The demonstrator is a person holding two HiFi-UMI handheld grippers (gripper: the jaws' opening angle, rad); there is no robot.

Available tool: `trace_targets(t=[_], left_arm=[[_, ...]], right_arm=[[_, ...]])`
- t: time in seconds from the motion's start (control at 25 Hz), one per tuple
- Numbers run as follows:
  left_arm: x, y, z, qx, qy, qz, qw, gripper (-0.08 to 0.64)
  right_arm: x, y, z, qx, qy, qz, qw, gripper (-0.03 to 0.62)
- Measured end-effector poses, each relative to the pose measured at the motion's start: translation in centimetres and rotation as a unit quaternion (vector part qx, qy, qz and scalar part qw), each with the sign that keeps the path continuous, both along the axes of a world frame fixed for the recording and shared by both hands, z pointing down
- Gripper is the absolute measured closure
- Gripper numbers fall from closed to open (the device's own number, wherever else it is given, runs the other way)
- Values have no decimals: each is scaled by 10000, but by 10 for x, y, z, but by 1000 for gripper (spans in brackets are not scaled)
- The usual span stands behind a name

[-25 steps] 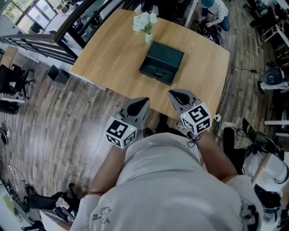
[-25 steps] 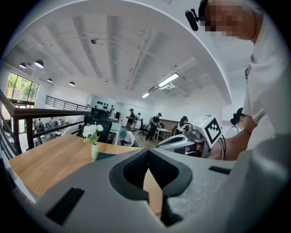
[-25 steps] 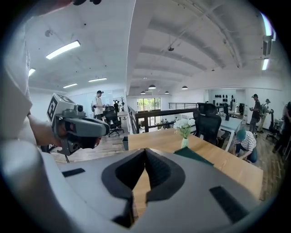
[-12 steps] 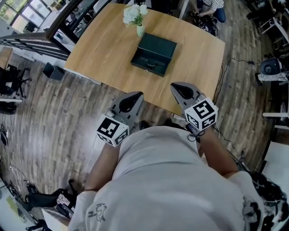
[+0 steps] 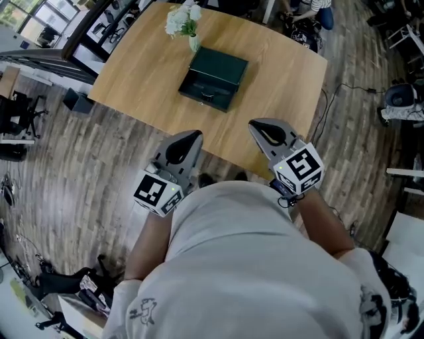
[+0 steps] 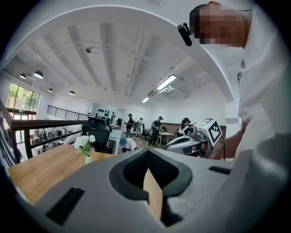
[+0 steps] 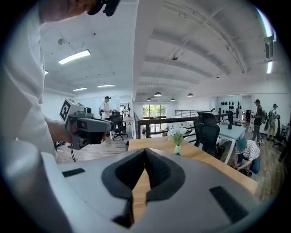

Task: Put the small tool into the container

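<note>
A dark green case [image 5: 213,76] with a front latch lies with its lid down on the wooden table [image 5: 278,79]. No small tool shows in any view. My left gripper [image 5: 187,135] hangs over the floor just short of the table's near edge, jaws shut and empty. Over that near edge, my right gripper [image 5: 256,124] is also shut with nothing in it. In the left gripper view the dark pads [image 6: 136,170] meet at the tip of the left gripper [image 6: 148,153]. The right gripper view shows the same for the right gripper [image 7: 145,150]. The case is hidden in both gripper views.
A small vase of white flowers [image 5: 182,20] stands just behind the case, also seen as a vase [image 6: 86,146] and a vase [image 7: 177,137]. Office chairs, desks and several people fill the room beyond. A railing [image 7: 159,121] runs past the table's far side.
Both grippers have come forward to the table's near edge and risen a little. In the head view the table and case have slid up and to the left.
</note>
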State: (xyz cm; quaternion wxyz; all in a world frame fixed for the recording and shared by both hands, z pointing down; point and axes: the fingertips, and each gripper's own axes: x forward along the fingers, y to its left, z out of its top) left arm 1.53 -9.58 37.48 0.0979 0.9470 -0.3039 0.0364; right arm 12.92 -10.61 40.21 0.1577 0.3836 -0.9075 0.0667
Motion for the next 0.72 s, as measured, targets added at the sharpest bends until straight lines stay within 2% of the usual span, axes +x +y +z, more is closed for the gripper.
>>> trace_targets(t=[0.4,0.56,0.72], left_arm=[[45,28,-1,12,-206,-387,9990,555],[55,49,3,5,-395,-488,9980,555],[56,66,7,-112,-397,-560,9976,555]], right_arm=[[51,20,-3,13,-184,-359,9992,586],[58,31,1,5,-205,-596,9980,586],[58,46,6,-26,-255,-664,9975,586]])
